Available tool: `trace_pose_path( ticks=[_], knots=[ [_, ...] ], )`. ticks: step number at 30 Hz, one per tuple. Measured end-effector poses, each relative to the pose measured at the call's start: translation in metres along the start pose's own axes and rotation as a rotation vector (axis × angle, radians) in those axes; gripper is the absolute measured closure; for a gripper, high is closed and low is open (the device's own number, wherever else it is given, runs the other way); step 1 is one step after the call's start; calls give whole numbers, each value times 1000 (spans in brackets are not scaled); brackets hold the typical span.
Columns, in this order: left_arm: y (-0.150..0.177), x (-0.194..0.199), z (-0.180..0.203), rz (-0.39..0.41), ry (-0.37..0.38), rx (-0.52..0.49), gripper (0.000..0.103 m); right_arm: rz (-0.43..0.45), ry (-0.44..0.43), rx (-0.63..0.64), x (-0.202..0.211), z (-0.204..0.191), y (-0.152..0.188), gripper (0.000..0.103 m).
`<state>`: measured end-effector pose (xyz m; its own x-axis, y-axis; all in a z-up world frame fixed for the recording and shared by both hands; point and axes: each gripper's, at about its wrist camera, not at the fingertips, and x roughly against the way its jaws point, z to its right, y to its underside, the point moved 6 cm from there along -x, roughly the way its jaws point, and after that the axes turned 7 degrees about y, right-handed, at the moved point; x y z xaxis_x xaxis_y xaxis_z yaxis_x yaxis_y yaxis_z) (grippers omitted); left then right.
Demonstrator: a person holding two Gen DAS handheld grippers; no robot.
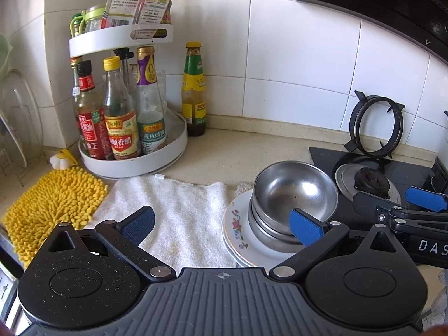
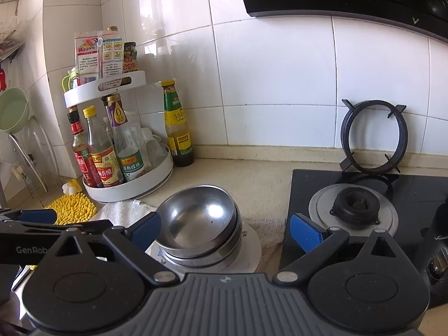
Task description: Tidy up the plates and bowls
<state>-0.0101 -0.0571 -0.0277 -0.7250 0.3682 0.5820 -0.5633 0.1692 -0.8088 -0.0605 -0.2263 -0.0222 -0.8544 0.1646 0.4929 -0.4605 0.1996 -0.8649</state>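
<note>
**Open fingers flanking a stack of bowls and plates**

Both hand-held grippers are hovering low over the table with their blue pads spread wide and gripping nothing. Just ahead of the left hand-held gripper (image 1: 221,225), a white towel (image 1: 179,212) is lying flat on the table (image 1: 238,151), and its right pad is overlapping the near rim of the steel bowls (image 1: 294,193), though contact cannot be told. Those bowls are nesting one inside another and sitting on a small pile of flowered plates (image 1: 236,224), ahead and to the right of this gripper, partly on the towel's right end.

From the right hand-held gripper (image 2: 225,231), the same steel bowls (image 2: 196,215) are sitting straight ahead between its fingers, nearer the left pad, with the plates (image 2: 253,249) showing as a plain white rim beneath; the floral pattern is mostly hiding here. This view alone is showing the whole black stove top (image 2: 350,179), its burner (image 2: 354,205) ahead to the right, and a pan support ring (image 2: 373,137) leaning upright against the tiled wall. A dark appliance at far right is too cropped to name.

Farther ahead and to the left, a two-tier white turntable rack (image 1: 134,156) is holding sauce bottles, with one green-labelled bottle (image 1: 193,89) standing just beside it. Only the left view is showing the full yellow chenille mat (image 1: 53,210), left of the towel.

Each gripper's arm is crossing the edge of the other's view, partly blocking the stove in one and the mat in the other.
</note>
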Motion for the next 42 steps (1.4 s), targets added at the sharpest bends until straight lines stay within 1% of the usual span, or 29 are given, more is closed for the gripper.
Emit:
trace_pose_path(
  ticks=[8, 18, 42],
  knots=[
    [3, 0, 1, -16, -16, 0, 0, -18, 4, 1, -1, 1, 4, 3],
    [6, -2, 0, -35, -18, -3, 0, -42, 12, -6, -3, 1, 10, 3],
    [12, -7, -2, -72, -34, -1, 0, -69, 17, 1, -7, -4, 15, 3]
  ],
)
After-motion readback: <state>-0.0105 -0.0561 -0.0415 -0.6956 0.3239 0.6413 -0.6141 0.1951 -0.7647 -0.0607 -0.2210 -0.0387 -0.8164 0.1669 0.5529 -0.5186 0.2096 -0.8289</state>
